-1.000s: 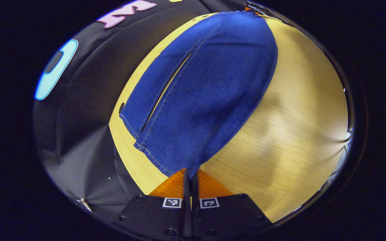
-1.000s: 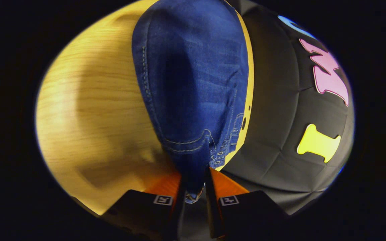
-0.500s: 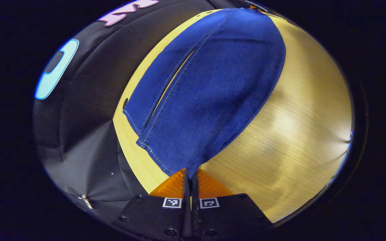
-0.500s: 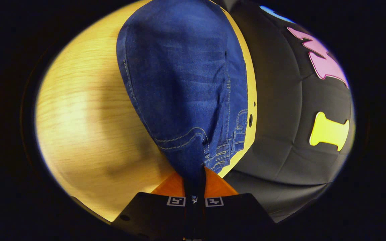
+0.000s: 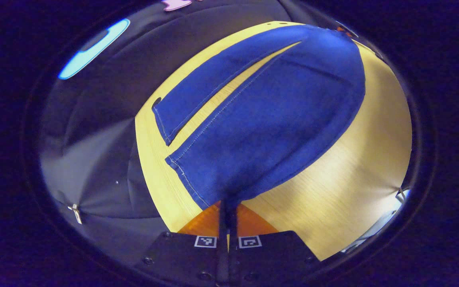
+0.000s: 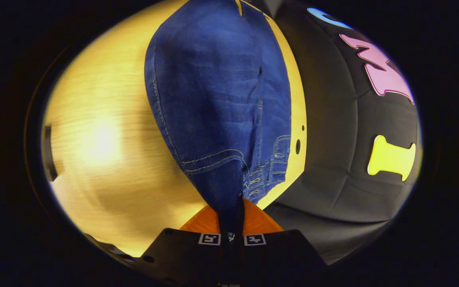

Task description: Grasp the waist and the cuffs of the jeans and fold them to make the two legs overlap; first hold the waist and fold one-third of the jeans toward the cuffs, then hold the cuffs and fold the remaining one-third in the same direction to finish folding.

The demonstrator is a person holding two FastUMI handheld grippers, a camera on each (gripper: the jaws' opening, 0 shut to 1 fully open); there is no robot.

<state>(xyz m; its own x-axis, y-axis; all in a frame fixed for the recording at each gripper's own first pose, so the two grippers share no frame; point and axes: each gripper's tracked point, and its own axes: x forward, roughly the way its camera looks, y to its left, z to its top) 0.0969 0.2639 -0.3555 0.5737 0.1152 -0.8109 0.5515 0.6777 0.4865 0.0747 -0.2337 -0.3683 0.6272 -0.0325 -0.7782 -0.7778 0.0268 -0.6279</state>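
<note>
While left gripper (image 5: 227, 207) pinches cuff corner of near leg (image 5: 269, 135) of jeans (image 5: 277, 119), fingers clenched on denim, leg lifts off table (image 5: 345, 175). Far leg (image 5: 213, 87) lies flat beside it, bare wood between. Right gripper (image 6: 230, 211) clamps waist (image 6: 221, 175) (pocket seam just above fingers); belt loops beyond, probably lower layer, blurred. Jeans stretch away along table's far edge beside booth wall (image 6: 345, 159).

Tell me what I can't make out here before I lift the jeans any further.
- Left gripper view: the cuff corner pinched in the left claw, hidden by the jeans draping over it.
- Right gripper view: the waistband grip inside the right claw, hidden by cloth.
- Right gripper view: the dark thing at the table edge, blurred.
</note>
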